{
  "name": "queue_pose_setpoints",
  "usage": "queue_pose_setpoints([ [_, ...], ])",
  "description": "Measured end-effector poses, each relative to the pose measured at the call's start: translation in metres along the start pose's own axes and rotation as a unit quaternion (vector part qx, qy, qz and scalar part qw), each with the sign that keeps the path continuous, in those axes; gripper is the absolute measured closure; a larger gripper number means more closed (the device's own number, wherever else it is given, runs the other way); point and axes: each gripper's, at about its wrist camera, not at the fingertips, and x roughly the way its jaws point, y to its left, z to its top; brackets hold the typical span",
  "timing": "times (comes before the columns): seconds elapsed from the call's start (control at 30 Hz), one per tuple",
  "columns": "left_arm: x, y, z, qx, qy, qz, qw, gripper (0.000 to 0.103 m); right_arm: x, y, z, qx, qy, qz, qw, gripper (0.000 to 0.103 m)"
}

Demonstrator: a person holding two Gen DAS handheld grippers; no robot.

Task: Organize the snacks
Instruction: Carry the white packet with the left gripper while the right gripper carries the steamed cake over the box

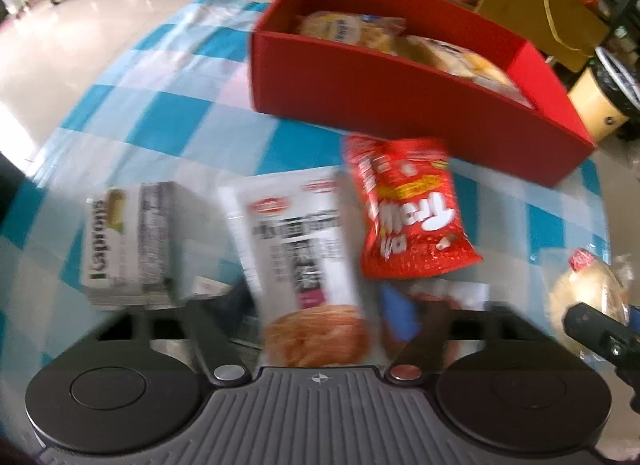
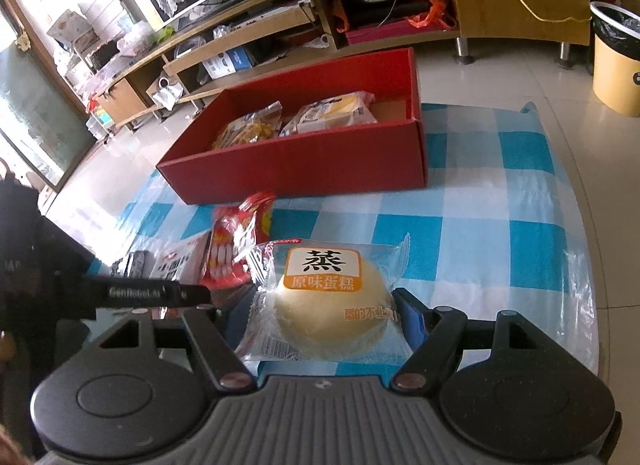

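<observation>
Now my right hand-held gripper (image 2: 322,315) pinches the steamed cake packet (image 2: 326,301); my left hand-held gripper (image 1: 316,305) straddles the white pastry packet (image 1: 298,249), grip uncertain. Next, carry both ahead into the red box (image 2: 304,161).

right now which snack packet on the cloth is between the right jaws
The clear-wrapped round steamed cake with the orange label sits between the right gripper jaws. The red packet and the white pastry packet lie further off, to its left.
</observation>
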Motion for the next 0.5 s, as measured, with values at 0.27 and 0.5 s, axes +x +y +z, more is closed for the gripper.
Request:
queue_pose_setpoints([
  [0.27,-0.026,0.007,-0.007,-0.008,-0.008,-0.030,0.9995,0.051,-0.004,0.003,0.002,-0.002,-0.008,0.009,1.000,0.031],
  [0.5,-0.054,-0.004,-0.007,0.015,-0.054,-0.037,0.9977,0.051,-0.007,0.002,0.003,0.004,-0.018,0.015,1.000,0.031],
])
